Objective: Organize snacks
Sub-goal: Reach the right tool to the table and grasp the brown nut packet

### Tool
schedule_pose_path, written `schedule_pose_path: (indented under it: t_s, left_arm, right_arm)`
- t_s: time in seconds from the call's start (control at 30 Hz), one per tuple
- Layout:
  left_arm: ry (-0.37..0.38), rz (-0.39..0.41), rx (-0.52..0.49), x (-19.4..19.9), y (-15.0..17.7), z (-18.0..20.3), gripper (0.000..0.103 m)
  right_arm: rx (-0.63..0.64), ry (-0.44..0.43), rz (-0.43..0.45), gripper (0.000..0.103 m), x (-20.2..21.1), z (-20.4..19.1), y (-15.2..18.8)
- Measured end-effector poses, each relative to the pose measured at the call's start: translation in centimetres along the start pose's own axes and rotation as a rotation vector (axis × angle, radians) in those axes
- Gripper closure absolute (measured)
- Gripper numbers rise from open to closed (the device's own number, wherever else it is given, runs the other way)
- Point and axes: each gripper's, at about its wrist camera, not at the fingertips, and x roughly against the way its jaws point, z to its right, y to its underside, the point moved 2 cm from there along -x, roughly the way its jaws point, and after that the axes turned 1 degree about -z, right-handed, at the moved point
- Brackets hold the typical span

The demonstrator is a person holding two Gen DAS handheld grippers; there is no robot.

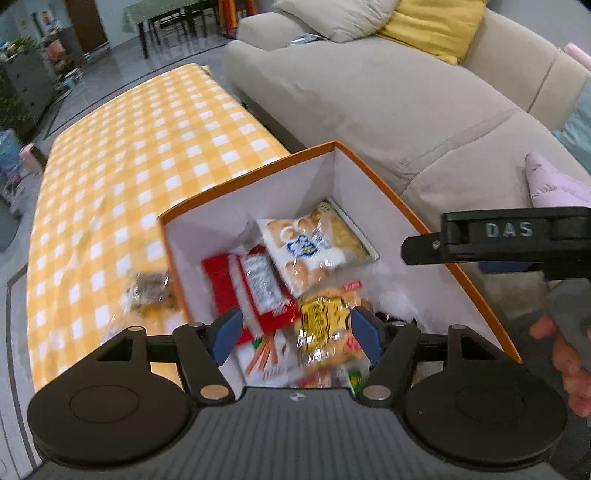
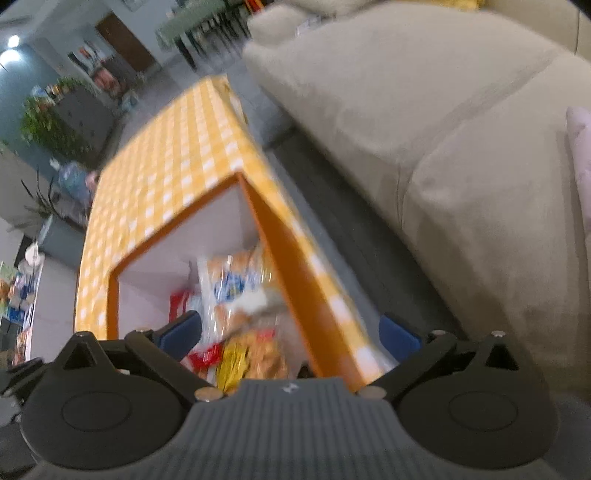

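Note:
An orange-rimmed box (image 1: 369, 199) with white inner walls stands on the checked table and holds several snack packets. Among them are a white bread bag (image 1: 310, 247), a red packet (image 1: 255, 288) and a blurred yellow-labelled packet (image 1: 325, 325). My left gripper (image 1: 295, 336) hovers open over the box; the yellow packet lies between its blue pads, and the left pad stands clear of it. Another blurred packet (image 1: 151, 291) lies on the cloth left of the box. My right gripper (image 2: 290, 338) is wide open, its pads straddling the box's right wall (image 2: 295, 295) without pressing on it.
The table (image 1: 129, 147) wears a yellow-and-white checked cloth. A beige sofa (image 1: 369, 103) with a yellow cushion (image 1: 436, 26) runs along the right, close to the box. A person's hand (image 1: 565, 354) holds the right gripper's handle. Grey floor lies to the left.

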Motion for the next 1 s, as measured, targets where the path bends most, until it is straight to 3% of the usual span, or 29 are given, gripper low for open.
schedule_pose_path:
  t_s: [0.17, 0.3, 0.4, 0.5, 0.83, 1.0]
  left_arm:
    - [-0.023, 0.006, 0.047, 3.1, 2.3, -2.3, 0.023]
    - [-0.051, 0.021, 0.167, 4.9, 4.0, -6.0, 0.023]
    - [-0.062, 0.044, 0.263, 5.9, 5.4, -9.2, 0.023]
    - [-0.058, 0.053, 0.357, 6.6, 7.1, -12.3, 0.022]
    - [-0.069, 0.042, 0.569, 5.8, 11.5, -19.4, 0.022]
    - [-0.042, 0.056, 0.646, 4.7, 13.3, -22.3, 0.022]
  right_arm:
    - [0.045, -0.057, -0.047, 0.003, 0.8, -1.4, 1.3]
    - [0.130, -0.035, -0.042, 0.003, 1.5, -3.4, 2.3]
    - [0.144, -0.106, -0.067, 0.003, 1.7, -4.5, 2.8]
    - [0.168, -0.111, -0.063, 0.003, 1.9, -5.9, 3.4]
    - [0.275, -0.185, -0.063, 0.003, 1.9, -12.5, 7.0]
    - [0.337, -0.303, -0.048, 0.003, 1.7, -16.1, 8.7]
